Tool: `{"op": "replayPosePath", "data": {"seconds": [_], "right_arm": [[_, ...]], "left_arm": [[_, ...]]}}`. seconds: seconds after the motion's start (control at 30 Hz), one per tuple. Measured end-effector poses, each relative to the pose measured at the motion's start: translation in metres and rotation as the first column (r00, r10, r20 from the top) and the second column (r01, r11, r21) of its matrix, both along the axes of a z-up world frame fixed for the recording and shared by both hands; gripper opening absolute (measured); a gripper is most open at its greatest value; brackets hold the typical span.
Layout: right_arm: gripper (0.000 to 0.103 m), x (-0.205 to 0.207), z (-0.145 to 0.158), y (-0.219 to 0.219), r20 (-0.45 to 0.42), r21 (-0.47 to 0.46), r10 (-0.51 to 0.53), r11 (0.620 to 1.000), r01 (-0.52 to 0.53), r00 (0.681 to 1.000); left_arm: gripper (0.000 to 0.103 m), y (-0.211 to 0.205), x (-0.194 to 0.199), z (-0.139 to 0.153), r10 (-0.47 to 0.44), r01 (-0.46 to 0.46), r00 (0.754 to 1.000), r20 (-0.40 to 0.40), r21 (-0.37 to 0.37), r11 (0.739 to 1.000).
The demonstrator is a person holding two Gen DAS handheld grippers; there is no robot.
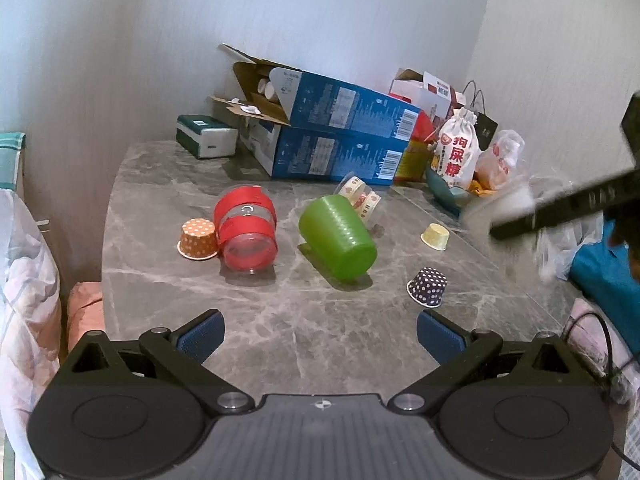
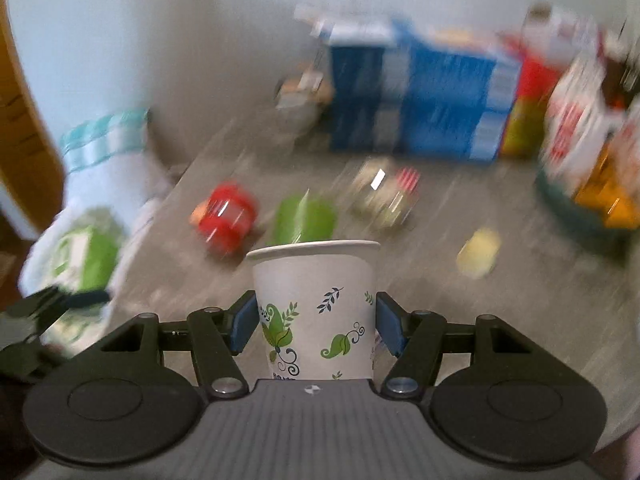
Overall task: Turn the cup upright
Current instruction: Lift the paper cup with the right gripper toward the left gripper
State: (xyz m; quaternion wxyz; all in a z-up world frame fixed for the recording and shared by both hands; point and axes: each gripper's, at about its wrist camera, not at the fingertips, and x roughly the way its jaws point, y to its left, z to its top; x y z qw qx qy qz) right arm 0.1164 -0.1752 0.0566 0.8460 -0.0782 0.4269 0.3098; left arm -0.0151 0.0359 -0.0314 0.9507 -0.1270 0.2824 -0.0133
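Observation:
My right gripper (image 2: 315, 322) is shut on a white paper cup (image 2: 314, 308) with green leaf prints, held mouth up above the grey marble table (image 2: 500, 312); the right wrist view is blurred by motion. My left gripper (image 1: 320, 334) is open and empty above the table's near edge. In the left wrist view a green plastic cup (image 1: 338, 236) lies on its side, a clear cup with red bands (image 1: 246, 232) lies on its side to its left, and a clear patterned cup (image 1: 360, 196) lies behind. The right gripper shows there as a blurred dark bar (image 1: 568, 208) at right.
Small paper cups sit upside down on the table (image 1: 280, 320): orange dotted (image 1: 198, 239), yellow (image 1: 435, 236), dark dotted (image 1: 427, 286). Blue boxes (image 1: 332, 136), a green-white box (image 1: 206, 136) and snack bags (image 1: 458, 152) line the back wall. Bedding lies left.

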Motion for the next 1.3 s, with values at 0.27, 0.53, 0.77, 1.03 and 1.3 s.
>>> {"op": "replayPosePath", "data": {"seconds": [0.27, 0.53, 0.77, 1.03, 1.3], "right_arm": [[0.064, 0.02, -0.066, 0.033, -0.355, 0.032, -0.008, 0.999, 0.02, 0.935], [0.064, 0.011, -0.088, 0.052, -0.418, 0.008, -0.048, 0.998, 0.056, 0.907], [0.065, 0.008, -0.099, 0.061, -0.434, -0.033, -0.083, 0.997, 0.076, 0.897], [0.069, 0.007, -0.098, 0.065, -0.434, -0.05, -0.09, 0.996, 0.076, 0.896], [0.078, 0.01, -0.088, 0.055, -0.433, 0.009, -0.085, 0.995, 0.098, 0.898]], "left_arm": [[0.103, 0.014, -0.014, -0.009, 0.052, -0.053, 0.998, -0.032, -0.034, 0.998], [0.103, 0.021, -0.016, -0.025, 0.011, -0.022, 0.995, -0.094, -0.114, 0.993], [0.103, 0.017, -0.006, -0.039, -0.084, 0.048, 0.984, -0.155, -0.221, 0.974], [0.103, -0.004, 0.02, -0.046, -0.201, 0.115, 0.954, -0.221, -0.35, 0.93], [0.103, -0.024, 0.055, -0.059, -0.195, 0.061, 0.934, -0.299, -0.403, 0.913]]}}
